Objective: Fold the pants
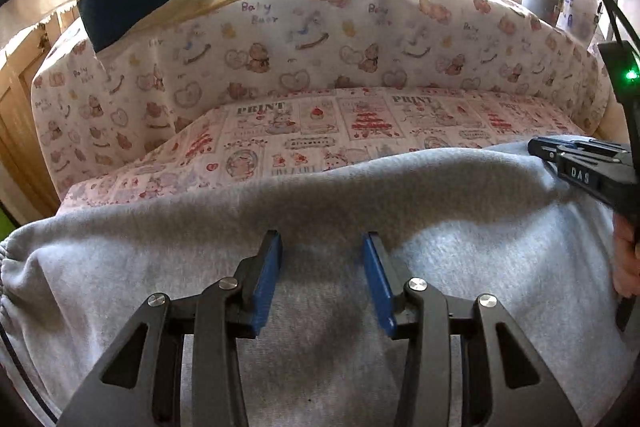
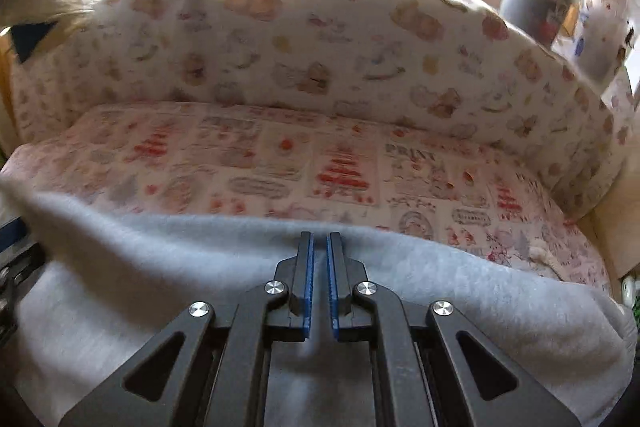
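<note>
One pair of grey pants (image 1: 320, 211) lies spread over the near edge of the printed sofa cover (image 1: 320, 131), its elastic waistband at the far left. The left gripper (image 1: 322, 247) hangs over the pants' middle, jaws partly apart with only flat cloth below. To its right, the right gripper (image 2: 319, 247) is nearly closed at the pants' far fold; whether cloth is pinched, I cannot tell. Only the left wrist view shows both grippers, plus a hand (image 1: 626, 259); the right shows one.
</note>
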`<state>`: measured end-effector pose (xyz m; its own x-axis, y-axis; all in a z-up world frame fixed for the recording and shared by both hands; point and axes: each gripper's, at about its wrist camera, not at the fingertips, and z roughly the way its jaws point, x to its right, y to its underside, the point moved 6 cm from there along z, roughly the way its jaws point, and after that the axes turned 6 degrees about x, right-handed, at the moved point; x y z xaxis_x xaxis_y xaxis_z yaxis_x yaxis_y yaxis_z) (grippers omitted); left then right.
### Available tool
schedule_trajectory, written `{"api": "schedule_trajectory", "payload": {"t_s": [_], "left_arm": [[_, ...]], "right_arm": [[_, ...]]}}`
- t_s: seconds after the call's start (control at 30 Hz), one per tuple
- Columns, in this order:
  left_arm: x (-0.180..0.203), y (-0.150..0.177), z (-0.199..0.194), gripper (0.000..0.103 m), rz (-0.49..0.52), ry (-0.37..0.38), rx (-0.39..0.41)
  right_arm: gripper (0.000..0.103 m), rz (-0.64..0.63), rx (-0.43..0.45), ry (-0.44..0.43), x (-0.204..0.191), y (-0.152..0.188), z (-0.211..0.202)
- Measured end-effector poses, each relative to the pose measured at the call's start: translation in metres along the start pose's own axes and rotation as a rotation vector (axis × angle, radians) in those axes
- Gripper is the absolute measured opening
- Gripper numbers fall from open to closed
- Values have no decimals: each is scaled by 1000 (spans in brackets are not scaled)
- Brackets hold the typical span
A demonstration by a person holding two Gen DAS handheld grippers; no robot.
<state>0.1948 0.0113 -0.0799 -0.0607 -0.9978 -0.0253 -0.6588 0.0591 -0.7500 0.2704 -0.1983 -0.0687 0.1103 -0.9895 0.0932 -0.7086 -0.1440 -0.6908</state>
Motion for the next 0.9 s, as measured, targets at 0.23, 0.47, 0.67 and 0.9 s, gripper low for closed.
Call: {"api": "schedule_trajectory", "payload": {"t_s": [0.23, 0.47, 0.67, 0.9], "left_arm": [[1, 0, -4, 41, 3, 11, 19], [16, -3, -15, 42, 90, -1, 83], [23, -6, -56, 41, 113, -89, 232], [36, 10, -137, 64, 102, -23, 383]], "right_arm": [[11, 127, 169, -139, 44, -6, -77], [57, 233, 292, -94, 128, 46, -169], [58, 427, 235, -48, 215, 124, -204], [66, 546, 240, -1, 274, 198, -227]]}}
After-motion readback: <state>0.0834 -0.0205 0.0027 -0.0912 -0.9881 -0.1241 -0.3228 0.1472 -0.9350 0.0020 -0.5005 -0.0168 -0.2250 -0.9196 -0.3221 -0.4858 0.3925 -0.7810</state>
